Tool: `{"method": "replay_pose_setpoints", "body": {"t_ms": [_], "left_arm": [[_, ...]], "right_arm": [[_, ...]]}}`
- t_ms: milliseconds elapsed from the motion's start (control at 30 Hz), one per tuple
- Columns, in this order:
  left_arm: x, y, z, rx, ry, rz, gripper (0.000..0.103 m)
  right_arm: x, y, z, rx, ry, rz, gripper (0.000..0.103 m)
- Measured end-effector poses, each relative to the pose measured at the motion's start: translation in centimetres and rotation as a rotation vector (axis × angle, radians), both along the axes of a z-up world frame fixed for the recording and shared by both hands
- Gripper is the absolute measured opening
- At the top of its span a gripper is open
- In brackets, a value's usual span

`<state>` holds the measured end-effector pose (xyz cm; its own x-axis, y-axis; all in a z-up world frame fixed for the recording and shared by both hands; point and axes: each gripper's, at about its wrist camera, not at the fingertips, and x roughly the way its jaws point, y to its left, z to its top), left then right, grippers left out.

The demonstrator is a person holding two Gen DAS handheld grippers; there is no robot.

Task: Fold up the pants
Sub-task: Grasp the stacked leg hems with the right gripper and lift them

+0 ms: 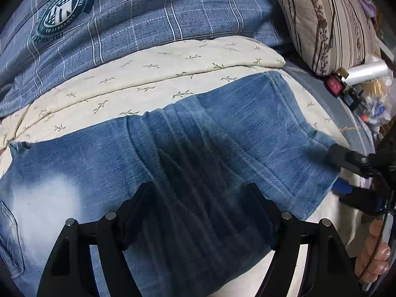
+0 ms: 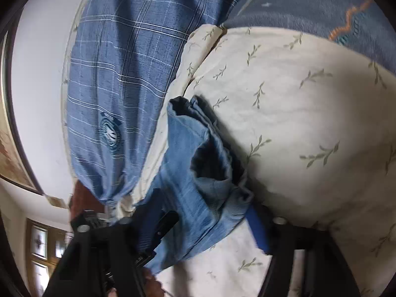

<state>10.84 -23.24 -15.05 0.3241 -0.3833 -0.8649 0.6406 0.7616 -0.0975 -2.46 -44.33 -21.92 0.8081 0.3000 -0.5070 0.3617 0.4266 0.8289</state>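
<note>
Blue denim pants (image 1: 198, 153) lie across a cream leaf-print blanket (image 1: 148, 79) on a bed. My left gripper (image 1: 200, 198) hovers just above the pants with its fingers spread wide; denim shows between them, not pinched. My right gripper (image 1: 346, 170) shows at the right edge of the left wrist view, at the pants' hem end. In the right wrist view the right gripper (image 2: 205, 212) has the folded hem of the pants (image 2: 198, 173) between its black and blue fingers, the jaws still apart, and the cloth sags open there.
A blue plaid pillow (image 1: 148, 19) with a round green badge lies behind the blanket. A striped cushion (image 1: 326, 19) leans at the far right, with small clutter (image 1: 358, 84) beside it. A dark blue bedspread (image 2: 321, 5) lies beyond the blanket. A white wall (image 2: 39, 86) is at the left.
</note>
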Motion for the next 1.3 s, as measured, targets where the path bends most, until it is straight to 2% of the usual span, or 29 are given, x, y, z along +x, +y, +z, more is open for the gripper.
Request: {"method": "replay_pose_setpoints", "body": {"t_ms": [67, 133, 300, 367, 433, 467, 533, 600, 733, 800, 867, 900, 967, 1033, 1133, 1300], "left_arm": [[0.3, -0.3, 0.2, -0.002, -0.001, -0.001, 0.078], [0.8, -0.5, 0.5, -0.017, 0.001, 0.009, 0.078], [2.5, -1.3, 1.7, -0.005, -0.086, 0.072, 0.078], [3.1, -2.2, 0.7, 0.040, -0.071, 0.074, 0.078], [3.2, -2.9, -0.7, 0.073, -0.050, 0.057, 0.078], [3.1, -3.1, -0.9, 0.077, -0.073, 0.049, 0.079], [3.1, -3.0, -0.7, 0.070, -0.076, 0.040, 0.079], [3.4, -2.3, -0.4, 0.038, -0.035, 0.045, 0.079], [3.6, -0.1, 1.0, -0.008, -0.032, 0.069, 0.079], [3.5, 0.9, 0.9, 0.030, -0.038, 0.074, 0.079], [3.7, 1.6, -0.4, 0.093, -0.015, 0.087, 0.079], [3.8, 1.8, -0.9, 0.104, -0.006, 0.089, 0.080], [3.5, 1.8, -1.3, 0.099, -0.041, 0.090, 0.082], [3.5, 1.6, -1.1, 0.106, -0.034, 0.093, 0.081], [3.7, 2.3, 0.2, 0.029, 0.001, 0.108, 0.081], [3.7, 4.8, 0.9, 0.037, -0.028, 0.147, 0.081]], "right_arm": [[0.3, -0.2, -0.5, -0.006, 0.040, -0.007, 0.034], [0.3, -0.5, -0.6, 0.002, 0.035, -0.007, 0.033], [0.6, -0.9, -1.0, 0.044, 0.031, -0.001, 0.034], [0.9, -0.8, -1.1, 0.044, 0.031, 0.005, 0.034], [1.1, -0.6, -0.8, 0.015, 0.025, 0.015, 0.035], [1.3, -0.3, -0.5, -0.020, 0.025, 0.021, 0.035], [1.5, 0.2, 0.1, -0.090, 0.038, 0.031, 0.031], [1.6, 0.5, 0.3, -0.131, 0.049, 0.031, 0.025], [1.4, 0.1, 0.1, -0.110, 0.046, 0.025, 0.023], [1.4, 0.3, 0.3, -0.126, 0.049, 0.026, 0.023], [1.6, 0.3, 0.1, -0.109, 0.056, 0.024, 0.023], [1.6, 0.1, -0.3, -0.066, 0.054, 0.022, 0.026], [1.4, -0.2, -0.5, -0.030, 0.048, 0.004, 0.026], [1.4, 0.3, 0.0, -0.080, 0.046, 0.006, 0.025], [1.4, 1.5, 1.3, -0.215, 0.041, 0.006, 0.023], [1.3, 2.1, 2.4, -0.254, 0.004, -0.011, 0.021]]}}
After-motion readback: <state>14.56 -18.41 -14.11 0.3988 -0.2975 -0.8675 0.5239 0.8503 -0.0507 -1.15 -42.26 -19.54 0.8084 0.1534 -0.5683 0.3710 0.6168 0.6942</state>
